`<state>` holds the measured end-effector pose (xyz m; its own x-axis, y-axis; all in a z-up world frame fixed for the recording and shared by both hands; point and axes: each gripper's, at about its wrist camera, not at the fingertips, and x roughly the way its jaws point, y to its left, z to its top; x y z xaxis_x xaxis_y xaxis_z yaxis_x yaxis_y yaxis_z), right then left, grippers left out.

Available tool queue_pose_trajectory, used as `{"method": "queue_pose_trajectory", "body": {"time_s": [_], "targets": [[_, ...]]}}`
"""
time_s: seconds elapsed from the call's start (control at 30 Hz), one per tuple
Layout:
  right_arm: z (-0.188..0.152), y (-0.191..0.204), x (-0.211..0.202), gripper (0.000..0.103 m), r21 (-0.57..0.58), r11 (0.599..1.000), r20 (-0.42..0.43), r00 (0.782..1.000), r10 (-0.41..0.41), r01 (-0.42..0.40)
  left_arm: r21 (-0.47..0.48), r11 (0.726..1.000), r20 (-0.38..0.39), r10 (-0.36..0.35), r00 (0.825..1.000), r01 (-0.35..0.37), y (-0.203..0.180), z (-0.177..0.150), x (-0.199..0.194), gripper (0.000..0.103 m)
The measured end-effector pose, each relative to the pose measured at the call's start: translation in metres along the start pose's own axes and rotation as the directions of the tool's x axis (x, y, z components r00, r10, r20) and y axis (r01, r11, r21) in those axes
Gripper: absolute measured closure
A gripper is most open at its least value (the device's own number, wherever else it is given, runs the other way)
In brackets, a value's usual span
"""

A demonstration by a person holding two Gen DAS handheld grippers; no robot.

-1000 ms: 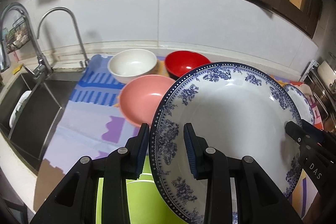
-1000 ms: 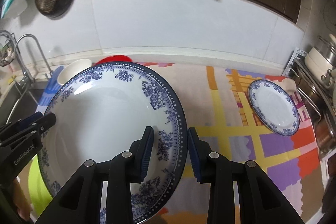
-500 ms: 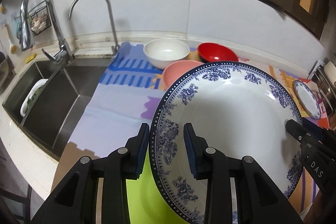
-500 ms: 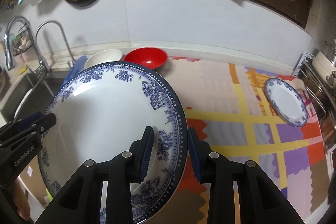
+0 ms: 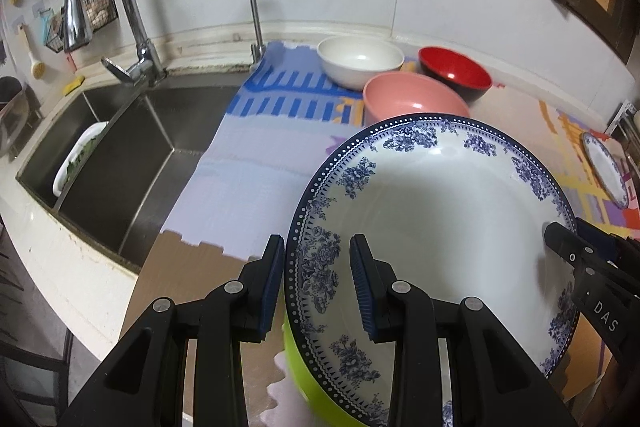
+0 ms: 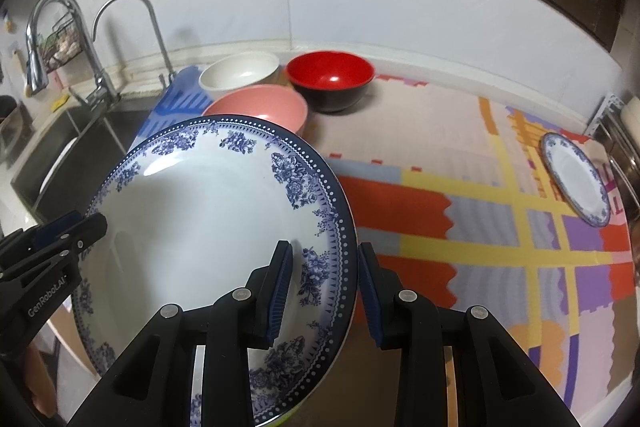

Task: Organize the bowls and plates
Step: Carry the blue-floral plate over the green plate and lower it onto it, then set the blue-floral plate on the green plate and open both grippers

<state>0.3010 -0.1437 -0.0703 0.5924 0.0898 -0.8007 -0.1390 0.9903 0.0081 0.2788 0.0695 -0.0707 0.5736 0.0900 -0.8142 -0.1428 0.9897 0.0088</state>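
Between both grippers the large blue-and-white plate (image 5: 432, 211) stays clamped — left gripper (image 5: 318, 281) on its left rim, right gripper (image 6: 324, 281) on its right rim — carried leftward since a second ago, so the sink (image 5: 132, 163) now shows wider. Beneath it sits a lime-green dish (image 5: 316, 383). Beyond stand empty pink bowl (image 5: 412, 101), white bowl (image 5: 360, 61), red bowl (image 5: 456, 73); a small plate (image 6: 576, 183) lies well apart, far right on the mat (image 6: 440, 163).

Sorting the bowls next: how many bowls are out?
3, at the back of the counter: white bowl nearest the sink, red bowl right of it, pink bowl in front. The held plate may hide more.
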Motion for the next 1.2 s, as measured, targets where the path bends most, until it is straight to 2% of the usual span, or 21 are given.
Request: {"method": "queue_pose_trajectory", "body": {"time_s": [0.6, 1.2], "targets": [[-0.022, 0.015, 0.03, 0.069, -0.002, 1.0, -0.134, 0.991, 0.013, -0.014, 0.031, 1.0, -0.111, 0.007, 0.994, -0.003, 0.009, -0.025, 0.027, 0.07], [-0.032, 0.015, 0.046, 0.065, -0.004, 1.0, -0.188, 0.982, -0.007, 0.007, 0.056, 0.998, -0.161, 0.003, 0.987, 0.006, 0.005, -0.028, 0.041, 0.07]]}}
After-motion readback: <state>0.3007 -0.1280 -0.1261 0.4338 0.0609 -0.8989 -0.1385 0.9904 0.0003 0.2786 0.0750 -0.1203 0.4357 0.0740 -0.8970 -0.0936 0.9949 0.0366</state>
